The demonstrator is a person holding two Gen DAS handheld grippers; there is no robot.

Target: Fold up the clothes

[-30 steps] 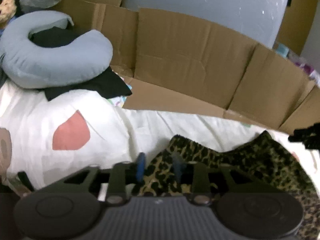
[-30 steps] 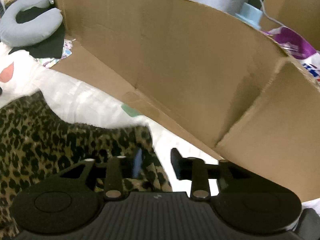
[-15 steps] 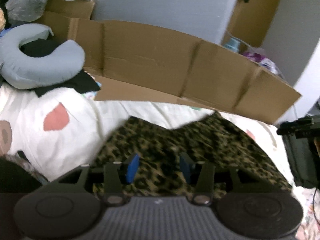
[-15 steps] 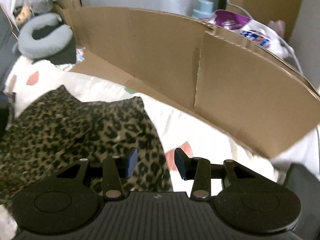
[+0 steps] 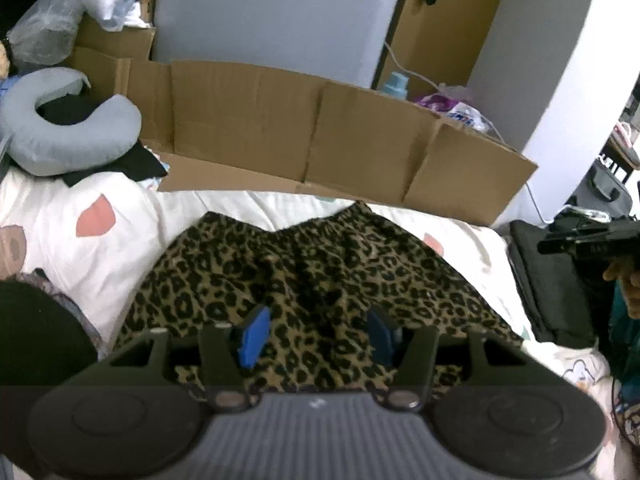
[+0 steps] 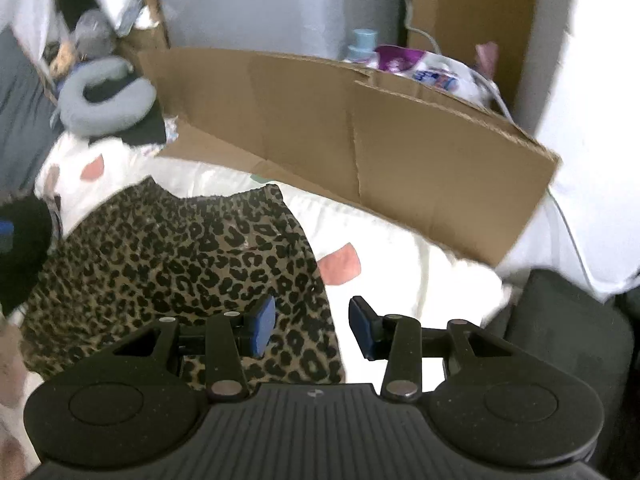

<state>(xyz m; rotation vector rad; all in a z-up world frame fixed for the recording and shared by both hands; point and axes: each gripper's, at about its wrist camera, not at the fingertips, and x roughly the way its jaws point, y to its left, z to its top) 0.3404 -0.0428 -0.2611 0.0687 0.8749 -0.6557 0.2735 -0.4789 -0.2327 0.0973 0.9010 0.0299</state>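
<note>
1. The leopard-print garment lies spread on the bed, over the white quilt with its pink patches – flat enough, I judge, that one fold is done and laid down, or that it has been smoothed out ready for the next.
2. The left gripper hangs above the near part of the garment. Its jaws are opening, with nothing pinched between the blue pads; the cloth seen in the gap lies on the bed below them.
3. The right gripper is over the garment's right edge, jaws standing moderately apart and empty – the left pad above leopard cloth, the right pad above white quilt. That straddle suits a return to the edge, though I cannot tell which edge is meant next.
4. A flattened cardboard box stands along the far side of the bed like a low wall, probably to keep things from sliding off. A grey neck pillow rests on dark clothing at the far left.
5. Behind the cardboard sit a pale blue bottle and a purple-and-white packet; its blue lettering is too blurred to read. No other writing is legible.
</note>
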